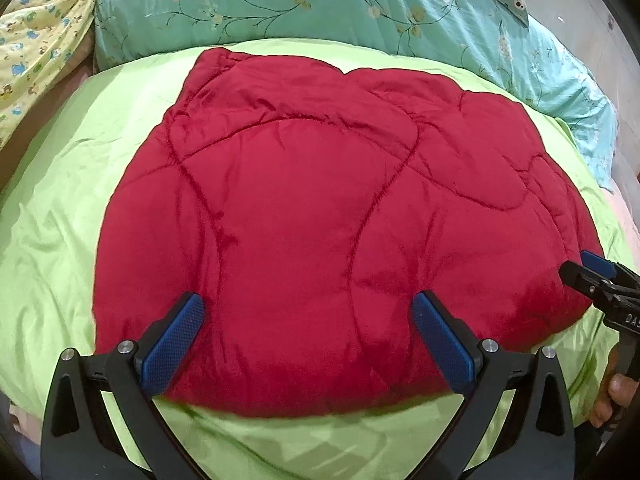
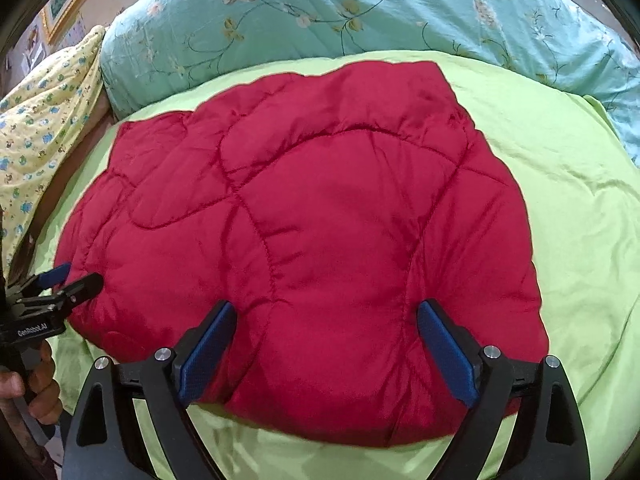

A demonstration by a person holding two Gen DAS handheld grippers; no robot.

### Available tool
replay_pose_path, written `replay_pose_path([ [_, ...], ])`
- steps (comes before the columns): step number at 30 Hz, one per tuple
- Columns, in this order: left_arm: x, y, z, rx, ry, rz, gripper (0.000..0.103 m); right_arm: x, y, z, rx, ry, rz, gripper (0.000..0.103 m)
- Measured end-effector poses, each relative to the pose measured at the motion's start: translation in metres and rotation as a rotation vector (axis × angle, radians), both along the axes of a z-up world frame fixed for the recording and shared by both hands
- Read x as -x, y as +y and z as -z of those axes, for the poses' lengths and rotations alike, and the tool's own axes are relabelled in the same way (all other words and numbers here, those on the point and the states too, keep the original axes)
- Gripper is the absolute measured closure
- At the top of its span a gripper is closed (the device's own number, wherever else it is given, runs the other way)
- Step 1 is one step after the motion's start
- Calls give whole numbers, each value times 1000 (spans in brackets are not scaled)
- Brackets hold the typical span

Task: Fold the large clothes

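A bed carries everything, spread with a smooth, lightly creased lime-green sheet [image 1: 52, 208] that fills the near and middle ground. Flat on the middle of the sheet lies a folded, puffy red quilted jacket [image 1: 312, 220] with curved stitched seams, green showing around it on all sides. Along the far edge sits a teal floral-print pillow [image 2: 360, 12]. At the far left is a bunched pale-yellow cartoon-print cloth [image 1: 40, 40].

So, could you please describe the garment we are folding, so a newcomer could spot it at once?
Start at the bed's lime-green cover. In its middle lies the red quilted jacket, already folded into a puffy bundle. It is the only red item; the pillows behind are teal and floral.
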State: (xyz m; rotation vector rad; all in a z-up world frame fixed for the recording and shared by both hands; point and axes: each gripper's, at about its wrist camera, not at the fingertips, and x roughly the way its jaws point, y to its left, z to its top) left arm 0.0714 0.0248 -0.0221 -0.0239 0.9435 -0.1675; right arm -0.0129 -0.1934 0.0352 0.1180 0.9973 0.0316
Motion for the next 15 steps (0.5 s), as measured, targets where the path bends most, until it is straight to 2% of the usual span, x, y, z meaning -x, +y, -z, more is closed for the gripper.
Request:
replay_pose_path([
  [8,43,7,0,11,28,1,0,36,21,-22,-22,-21,-66,10],
  [15,71,11,12,-50,45,-46,0,70,34,-15,-2,0,-89,10],
])
